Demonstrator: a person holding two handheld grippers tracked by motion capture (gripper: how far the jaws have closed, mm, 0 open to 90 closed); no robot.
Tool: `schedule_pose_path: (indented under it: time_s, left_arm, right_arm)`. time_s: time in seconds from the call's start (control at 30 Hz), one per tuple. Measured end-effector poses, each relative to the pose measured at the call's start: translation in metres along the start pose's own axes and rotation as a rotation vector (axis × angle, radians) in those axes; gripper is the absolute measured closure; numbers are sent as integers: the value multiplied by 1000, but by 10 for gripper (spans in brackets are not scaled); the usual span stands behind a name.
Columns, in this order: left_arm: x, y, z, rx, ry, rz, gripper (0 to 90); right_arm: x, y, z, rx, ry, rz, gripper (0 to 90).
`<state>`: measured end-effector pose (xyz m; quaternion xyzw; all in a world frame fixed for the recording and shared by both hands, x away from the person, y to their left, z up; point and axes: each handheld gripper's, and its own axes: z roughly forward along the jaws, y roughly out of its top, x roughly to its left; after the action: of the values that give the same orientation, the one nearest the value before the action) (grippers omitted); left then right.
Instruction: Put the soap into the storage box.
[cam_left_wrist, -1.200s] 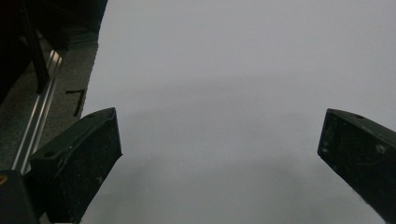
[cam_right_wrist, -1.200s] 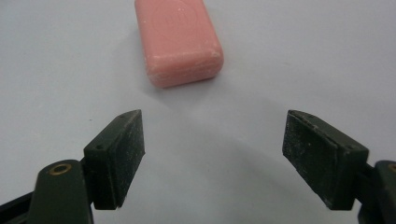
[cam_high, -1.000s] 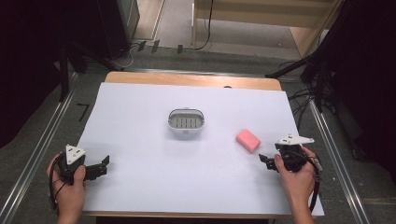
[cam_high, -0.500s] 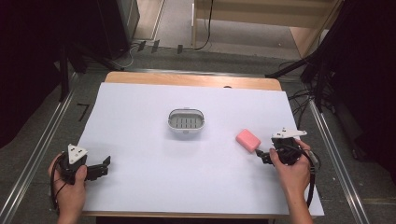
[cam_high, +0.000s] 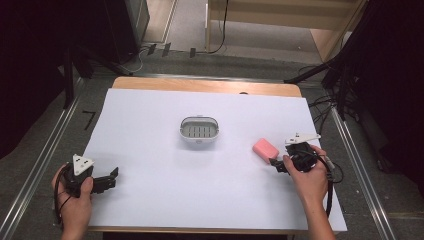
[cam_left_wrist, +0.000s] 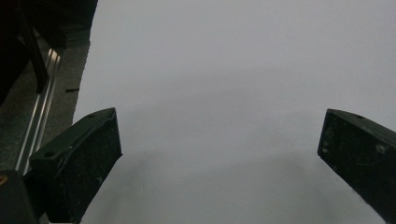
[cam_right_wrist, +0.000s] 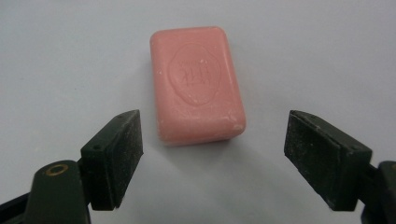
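Observation:
A pink soap bar (cam_high: 265, 148) lies flat on the white sheet, right of centre. My right gripper (cam_high: 276, 163) sits just behind it, pointing at it, open. In the right gripper view the soap bar (cam_right_wrist: 196, 84) lies straight ahead of the right gripper (cam_right_wrist: 215, 135), its near end about level with the tips and touching neither pad. The jaws have just been opening a little, with nothing gripped. A small white soap dish (cam_high: 199, 129) with a slotted grey floor stands mid-table, nothing in it. My left gripper (cam_high: 112, 177) rests at the near left, open over bare sheet (cam_left_wrist: 219, 154).
The white sheet (cam_high: 150, 125) covers most of the wooden table (cam_high: 200, 85). Metal rails (cam_high: 40, 165) run along both sides, with cables on the floor at the right (cam_high: 325, 105). Open sheet lies between the soap dish and the soap.
My right hand has moved its gripper forward and left, up to the soap. The left hand, the soap and the dish have stayed put.

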<state>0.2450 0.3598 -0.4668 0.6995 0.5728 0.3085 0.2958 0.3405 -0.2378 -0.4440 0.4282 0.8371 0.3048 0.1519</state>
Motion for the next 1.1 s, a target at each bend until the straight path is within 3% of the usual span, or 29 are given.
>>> schedule_pose_path:
  time_s: [1.1]
  left_arm:
    - [0, 0, 0, 5, -4, 3, 0]
  right_arm:
    - [5, 31, 34, 98, 34, -44, 239]
